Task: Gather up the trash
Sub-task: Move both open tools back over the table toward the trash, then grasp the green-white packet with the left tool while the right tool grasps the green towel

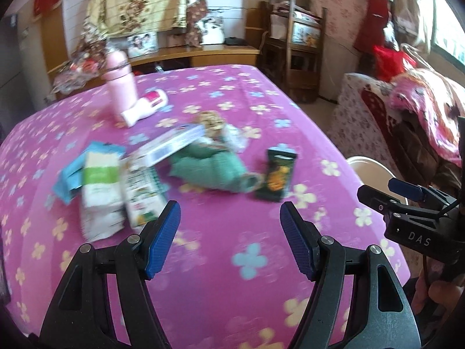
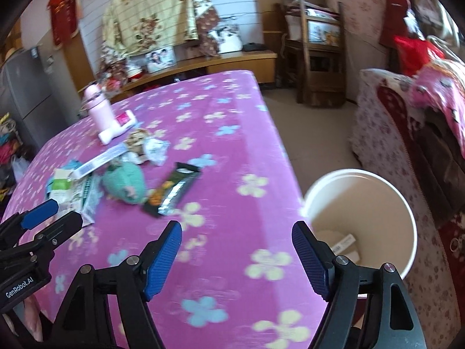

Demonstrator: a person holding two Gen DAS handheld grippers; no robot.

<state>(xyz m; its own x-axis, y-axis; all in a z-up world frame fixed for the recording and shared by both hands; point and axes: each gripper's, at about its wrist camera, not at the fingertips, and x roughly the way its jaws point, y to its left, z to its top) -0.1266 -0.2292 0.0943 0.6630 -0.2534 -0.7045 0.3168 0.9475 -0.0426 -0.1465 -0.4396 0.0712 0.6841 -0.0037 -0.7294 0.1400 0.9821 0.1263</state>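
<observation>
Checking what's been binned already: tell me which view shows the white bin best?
Right wrist view: the white bin beside the table shows its open mouth and scraps inside. Left wrist view catches only a sliver of rim.

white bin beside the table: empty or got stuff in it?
Not empty. The right wrist view looks into the white bin and shows white paper scraps on its bottom.

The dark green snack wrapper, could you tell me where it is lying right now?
The dark green snack wrapper lies on the pink flowered tablecloth, just right of the teal knitted pouch in both wrist views, clear of both grippers.
</observation>
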